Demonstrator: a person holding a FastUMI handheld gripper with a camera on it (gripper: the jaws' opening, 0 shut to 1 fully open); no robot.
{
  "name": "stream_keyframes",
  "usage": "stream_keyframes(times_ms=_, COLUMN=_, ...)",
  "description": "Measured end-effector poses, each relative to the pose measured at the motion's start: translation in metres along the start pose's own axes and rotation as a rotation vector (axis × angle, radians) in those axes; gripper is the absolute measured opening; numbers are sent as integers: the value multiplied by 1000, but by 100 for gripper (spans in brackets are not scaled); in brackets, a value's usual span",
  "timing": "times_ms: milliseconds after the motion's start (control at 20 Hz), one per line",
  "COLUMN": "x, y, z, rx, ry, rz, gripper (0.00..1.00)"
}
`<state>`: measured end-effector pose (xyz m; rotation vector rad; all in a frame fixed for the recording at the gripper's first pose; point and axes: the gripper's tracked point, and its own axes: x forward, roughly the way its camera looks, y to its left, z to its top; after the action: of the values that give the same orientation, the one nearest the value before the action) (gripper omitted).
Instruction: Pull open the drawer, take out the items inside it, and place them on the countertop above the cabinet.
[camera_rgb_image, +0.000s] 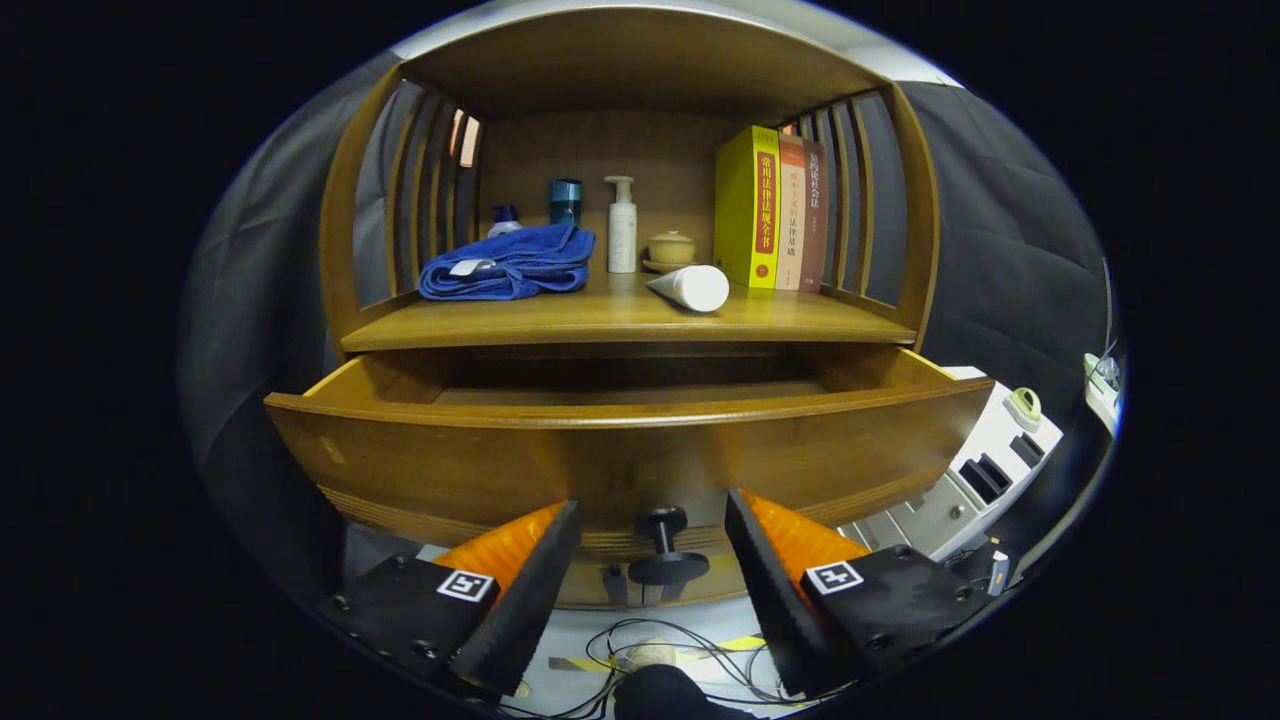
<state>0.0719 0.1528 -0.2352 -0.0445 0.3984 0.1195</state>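
Observation:
The wooden drawer (620, 450) stands pulled out from the cabinet, its curved front facing me. Its inside looks dark and shallow; I cannot tell what lies in it. A black knob (665, 545) sticks out of the drawer front, right between my fingers but not touched by them. My gripper (655, 515) is open, its orange-backed fingers (530, 570) spread on either side of the knob. Above the drawer is the countertop (560, 325), with a white tube (692, 287) lying on it near the front.
On the countertop sit a folded blue towel (510, 263), a white pump bottle (622, 225), a teal jar (565, 201), a small lidded bowl (671, 248) and upright books (770, 208). A white device (985, 460) stands to the right of the drawer. Cables (650, 650) lie below.

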Motion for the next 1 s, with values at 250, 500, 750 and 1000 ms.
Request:
stream_keyframes(times_ms=250, x=31, y=3, z=10, rx=-20, ry=5, rz=-14, gripper=97)
stream_keyframes(times_ms=500, x=57, y=5, z=18, rx=-32, ry=12, rz=-28, gripper=98)
stream_keyframes(times_ms=750, x=78, y=7, z=22, rx=-38, ry=16, rz=-37, gripper=98)
stream_keyframes(times_ms=1000, x=77, y=6, z=21, rx=-45, ry=18, rz=-34, gripper=94)
